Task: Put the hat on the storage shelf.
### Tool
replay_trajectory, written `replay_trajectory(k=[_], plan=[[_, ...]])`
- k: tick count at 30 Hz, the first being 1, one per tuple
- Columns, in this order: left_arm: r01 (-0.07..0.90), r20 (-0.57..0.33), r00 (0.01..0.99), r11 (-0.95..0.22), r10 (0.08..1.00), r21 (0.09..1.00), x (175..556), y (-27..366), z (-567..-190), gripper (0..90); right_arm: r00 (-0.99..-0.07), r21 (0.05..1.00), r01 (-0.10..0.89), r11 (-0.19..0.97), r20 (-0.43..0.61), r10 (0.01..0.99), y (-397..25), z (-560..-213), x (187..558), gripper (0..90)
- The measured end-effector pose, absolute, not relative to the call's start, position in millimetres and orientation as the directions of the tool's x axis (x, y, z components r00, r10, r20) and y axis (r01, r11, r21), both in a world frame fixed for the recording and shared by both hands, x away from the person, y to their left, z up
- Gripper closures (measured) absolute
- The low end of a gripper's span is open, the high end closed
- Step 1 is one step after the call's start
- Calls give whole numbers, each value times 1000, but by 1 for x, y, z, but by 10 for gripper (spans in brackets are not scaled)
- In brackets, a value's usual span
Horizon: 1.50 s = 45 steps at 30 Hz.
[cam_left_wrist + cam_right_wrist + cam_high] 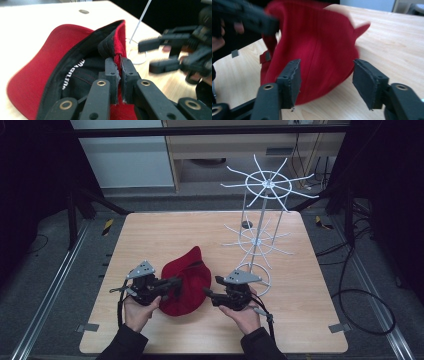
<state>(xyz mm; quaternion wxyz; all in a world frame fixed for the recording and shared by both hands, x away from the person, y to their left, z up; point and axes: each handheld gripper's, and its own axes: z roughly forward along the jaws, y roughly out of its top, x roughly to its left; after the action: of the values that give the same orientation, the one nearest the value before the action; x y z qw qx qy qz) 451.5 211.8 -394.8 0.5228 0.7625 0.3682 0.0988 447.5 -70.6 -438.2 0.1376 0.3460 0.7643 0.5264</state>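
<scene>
A red cap (187,282) with a black lining lies on the wooden table (150,235), between my two grippers. My left gripper (176,283) is shut on the cap's rim; in the left gripper view (119,71) the red edge is pinched between the two pads, and the lining with white lettering faces the camera. My right gripper (209,287) is open just right of the cap. In the right gripper view (325,81) its pads stand wide apart, and the cap's crown (317,45) is just beyond them, untouched.
A white wire display rack (260,215) with spoked tiers stands at the table's back right, its ring base (255,277) close behind my right gripper. A small dark disc (247,224) lies near the far edge. Bare wood stretches to the left and back.
</scene>
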Motion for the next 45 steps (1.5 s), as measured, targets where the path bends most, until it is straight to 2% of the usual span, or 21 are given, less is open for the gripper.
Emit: replay_trajectory(k=[1,6,16,17,19,20,21,22,23,24,27,32,45], plan=[[446,-229,708,-172,668,879,452,212,-389,854,-728,894,391,218,156,668,-69,-442,446,330],[414,-200,704,-164,682,895,454,206,-374,854,-738,887,412,206,193,647,-67,-451,444,288],[387,-171,696,-163,697,908,457,188,-360,853,-753,892,428,146,262,604,-56,-462,446,258],[386,-172,698,-162,695,908,457,187,-359,853,-750,892,429,140,265,606,-55,-462,446,282],[380,-171,703,-162,690,911,456,185,-358,853,-756,891,433,135,277,593,-53,-462,448,417],[380,-171,703,-162,690,911,456,185,-358,853,-756,891,433,135,277,593,-53,-462,448,417],[375,-169,709,-162,685,913,455,184,-356,853,-748,891,435,132,276,604,-53,-462,449,585],[375,-169,709,-162,685,913,455,184,-356,853,-748,891,435,132,276,604,-53,-462,449,585],[372,-169,713,-163,681,914,454,184,-355,853,-741,889,441,122,285,608,-53,-462,451,785],[366,-167,720,-165,674,916,452,183,-354,853,-725,889,441,127,268,635,-54,-462,451,827],[357,-168,725,-156,668,921,448,186,-353,853,-696,902,412,132,218,684,-57,-457,452,870],[365,-199,729,-127,655,922,439,198,-358,851,-673,920,367,137,160,722,-65,-445,452,877],[397,-213,696,-121,686,910,420,229,-384,850,-693,927,297,228,45,720,-55,-428,452,877]])
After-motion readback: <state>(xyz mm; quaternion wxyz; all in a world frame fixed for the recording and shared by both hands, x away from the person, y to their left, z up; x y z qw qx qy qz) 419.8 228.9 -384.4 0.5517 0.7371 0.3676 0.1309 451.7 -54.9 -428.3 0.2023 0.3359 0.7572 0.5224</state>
